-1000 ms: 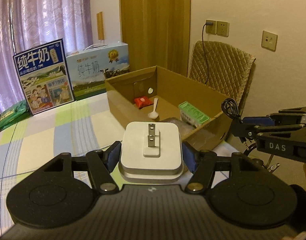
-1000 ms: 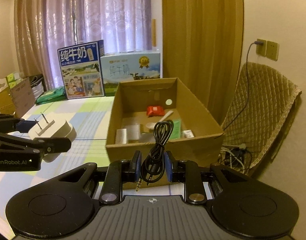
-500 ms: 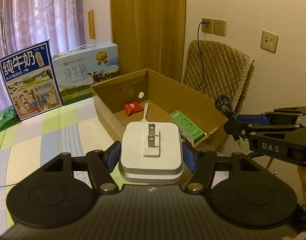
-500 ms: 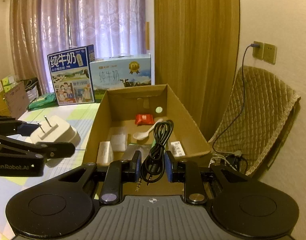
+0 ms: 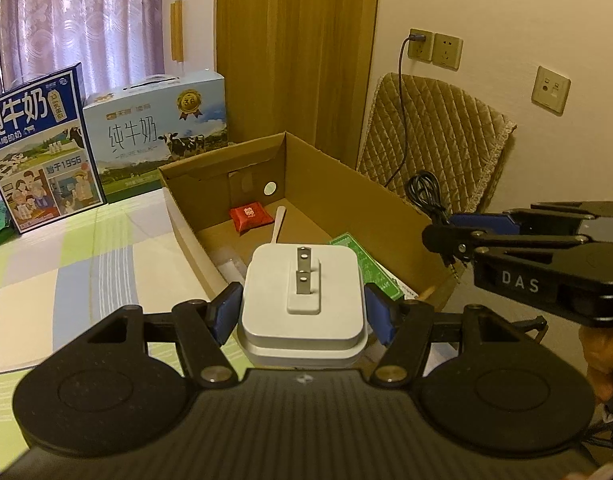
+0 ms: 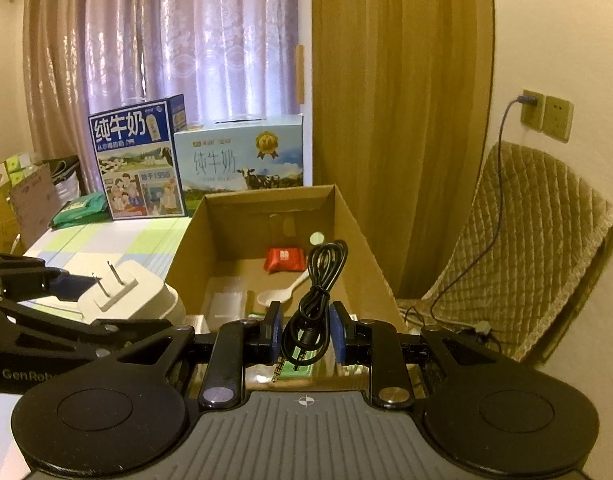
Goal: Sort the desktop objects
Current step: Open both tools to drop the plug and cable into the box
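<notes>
Carrying both loads toward the box, the person is doing best to bring each well over the rim before letting go. The left gripper is pinching a white plug adapter, its fingers closed on the sides, prongs pointing forward. The right gripper is clamping a coiled black audio cable, its jacks dangling below. Beyond, the open cardboard box is sitting on the checked surface, already holding a red packet and a white spoon.
</notes>
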Demonstrator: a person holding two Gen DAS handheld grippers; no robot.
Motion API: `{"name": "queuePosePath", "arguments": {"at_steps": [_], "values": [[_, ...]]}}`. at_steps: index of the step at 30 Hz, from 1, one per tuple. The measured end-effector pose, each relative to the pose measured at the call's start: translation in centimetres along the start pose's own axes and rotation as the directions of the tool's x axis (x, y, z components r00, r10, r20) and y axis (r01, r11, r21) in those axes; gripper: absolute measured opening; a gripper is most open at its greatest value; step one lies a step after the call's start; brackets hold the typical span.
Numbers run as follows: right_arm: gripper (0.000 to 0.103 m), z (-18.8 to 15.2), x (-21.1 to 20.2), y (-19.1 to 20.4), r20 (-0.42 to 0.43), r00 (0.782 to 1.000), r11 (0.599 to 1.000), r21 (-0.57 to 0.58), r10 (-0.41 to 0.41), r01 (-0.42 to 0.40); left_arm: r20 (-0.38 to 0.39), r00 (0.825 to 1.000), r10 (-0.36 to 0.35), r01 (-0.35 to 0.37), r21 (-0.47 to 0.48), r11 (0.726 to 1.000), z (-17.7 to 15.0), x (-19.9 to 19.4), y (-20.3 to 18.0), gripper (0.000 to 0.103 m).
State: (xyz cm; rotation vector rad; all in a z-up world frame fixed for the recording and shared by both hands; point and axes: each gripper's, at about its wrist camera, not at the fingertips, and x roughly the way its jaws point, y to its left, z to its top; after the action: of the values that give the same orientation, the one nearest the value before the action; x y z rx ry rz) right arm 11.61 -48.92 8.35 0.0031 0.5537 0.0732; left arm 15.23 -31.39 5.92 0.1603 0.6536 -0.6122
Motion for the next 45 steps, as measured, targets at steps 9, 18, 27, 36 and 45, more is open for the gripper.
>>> {"name": "queuePosePath", "arguments": {"at_steps": [9,18,27,36,45], "values": [[0.022,1.5,2.6,-0.5,-0.011,1.000,1.000,-0.027,0.011,-0.011,-0.017,1.000,0.000,-0.001,-0.005,1.000,1.7,2.3,0.5,0.060],[0.022,2.6,5.0,-1.0,-0.029,0.999,0.999,-0.045,0.020,-0.021,-0.025,1.000,-0.009,0.008,-0.017,1.000,3.3,4.6,1.0,0.060],[0.022,3.5,7.3,-1.7,-0.042,0.999,0.999,-0.036,0.019,-0.020,-0.038,0.999,0.007,-0.007,-0.010,1.000,4.6,7.0,1.8,0.060],[0.022,3.6,8.8,-2.2,-0.060,0.998,0.999,-0.032,0.016,-0.018,-0.051,0.999,0.014,-0.015,-0.013,1.000,5.4,8.8,2.7,0.060],[0.022,3.4,9.7,-2.7,-0.074,0.997,0.999,-0.032,0.006,-0.008,-0.054,0.998,0.017,-0.018,-0.009,1.000,5.9,10.1,3.0,0.061]]}}
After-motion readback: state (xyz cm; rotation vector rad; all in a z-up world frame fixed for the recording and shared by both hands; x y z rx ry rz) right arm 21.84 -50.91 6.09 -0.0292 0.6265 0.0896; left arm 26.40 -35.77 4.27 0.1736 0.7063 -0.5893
